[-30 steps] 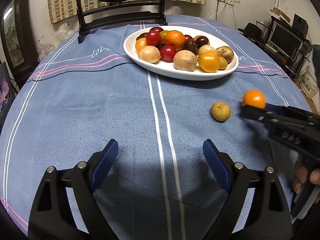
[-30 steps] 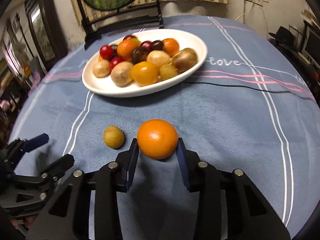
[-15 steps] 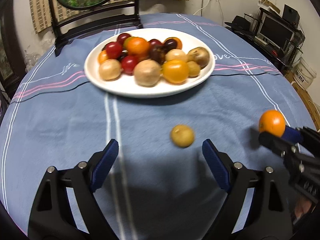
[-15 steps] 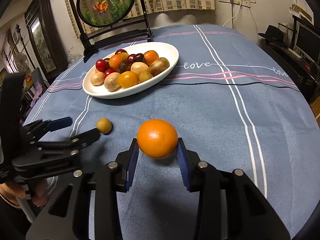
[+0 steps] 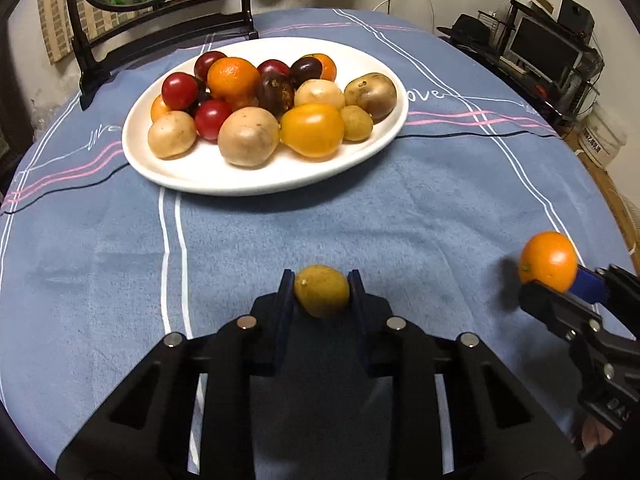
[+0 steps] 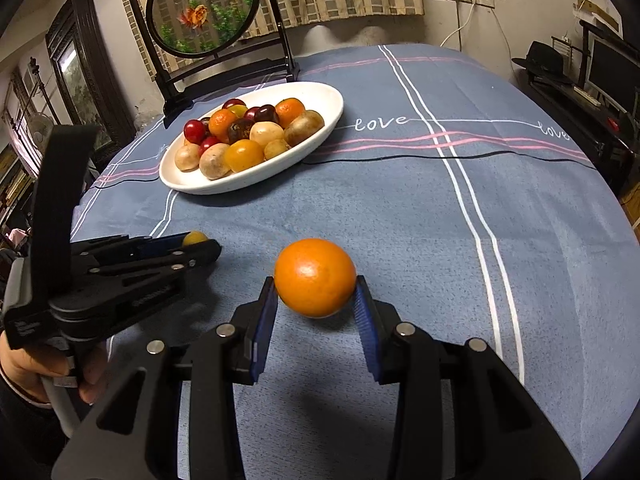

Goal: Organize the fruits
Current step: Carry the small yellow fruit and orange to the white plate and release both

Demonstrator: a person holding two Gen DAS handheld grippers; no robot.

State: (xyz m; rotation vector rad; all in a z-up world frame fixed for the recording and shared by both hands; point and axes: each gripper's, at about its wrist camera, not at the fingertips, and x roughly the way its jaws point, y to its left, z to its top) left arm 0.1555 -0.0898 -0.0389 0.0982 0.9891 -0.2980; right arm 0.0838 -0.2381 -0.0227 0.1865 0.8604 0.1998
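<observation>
Holding mixed fruit (image 5: 248, 136) — white plate (image 5: 192, 174), heaped.

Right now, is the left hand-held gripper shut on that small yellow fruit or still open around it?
Shut on it. The left hand-held gripper has both blue pads pressed against the sides of the small yellow fruit, leaving no gap.

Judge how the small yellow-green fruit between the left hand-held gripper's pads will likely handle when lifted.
The small yellow-green fruit looks round and smooth, so it may roll if released on the tablecloth. The left hand-held gripper pinches it only at its sides, so it could pivot or slip. It seems small, probably light, and possibly bruisable.
</observation>
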